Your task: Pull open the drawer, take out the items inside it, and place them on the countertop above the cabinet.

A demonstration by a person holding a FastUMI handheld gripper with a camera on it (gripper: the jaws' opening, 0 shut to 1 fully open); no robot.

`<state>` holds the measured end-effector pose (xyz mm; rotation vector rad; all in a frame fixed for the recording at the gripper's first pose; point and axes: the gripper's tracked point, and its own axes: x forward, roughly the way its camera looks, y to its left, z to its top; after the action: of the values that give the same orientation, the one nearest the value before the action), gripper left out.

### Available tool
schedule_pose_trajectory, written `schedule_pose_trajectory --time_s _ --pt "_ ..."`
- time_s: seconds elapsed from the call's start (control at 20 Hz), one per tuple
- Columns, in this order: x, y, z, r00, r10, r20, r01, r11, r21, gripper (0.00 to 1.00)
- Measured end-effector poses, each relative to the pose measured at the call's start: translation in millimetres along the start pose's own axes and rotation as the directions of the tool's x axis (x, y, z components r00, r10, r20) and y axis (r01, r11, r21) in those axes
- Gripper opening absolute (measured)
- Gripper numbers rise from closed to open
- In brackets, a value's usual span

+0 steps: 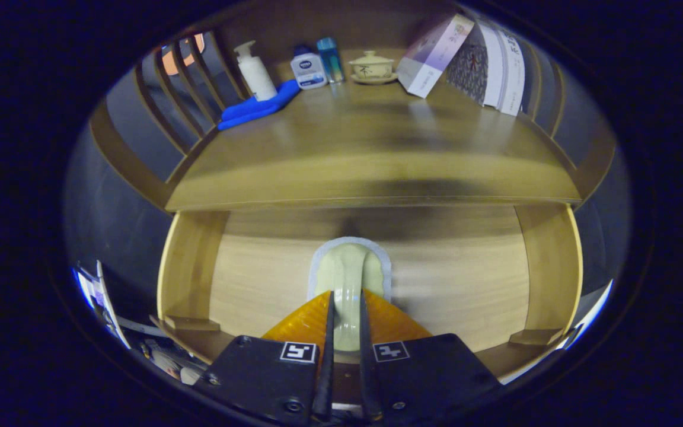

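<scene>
Cabinet (371,178): wooden, slatted sides; broad countertop above kept bare in the middle, likely landing room for whatever comes out.
Drawer (466,284): already pulled open beneath the countertop edge; pale floor exposed, side walls flanking.
Booklets (490,59): propped at the back right corner, out of the working zone.
Blue cloth (258,107): lying at the back left, under a pump bottle (254,70).
Small bottles (309,68): standing together at the rear, beside a lidded cup (372,65) on a saucer.
Task item: pale green ceramic piece (347,279), spoon-like, sitting over the drawer floor just ahead of the fingers, a grey-white rim around it.
Gripper (346,320): pinching the narrow stem of that piece, fingers close together on either side; grip low on the stem, seemingly to lift it clear.
Progress: first item gripped, placement on top not yet done.
</scene>
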<state>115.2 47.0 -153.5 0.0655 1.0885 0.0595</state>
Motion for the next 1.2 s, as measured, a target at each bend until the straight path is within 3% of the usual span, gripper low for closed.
schedule_pose_trajectory --time_s 0.3,0.55,0.95,1.2 --pt "-53 15 14 0.994 0.074 0.081 -0.071 0.997 -0.033 0.21" --pt "-74 14 57 0.985 0.086 0.148 -0.087 0.996 0.004 0.21" --pt "-33 -7 128 0.987 0.042 0.155 -0.058 0.993 0.101 0.22" --pt "-6 1 169 0.981 0.036 0.188 -0.055 0.994 0.095 0.21"
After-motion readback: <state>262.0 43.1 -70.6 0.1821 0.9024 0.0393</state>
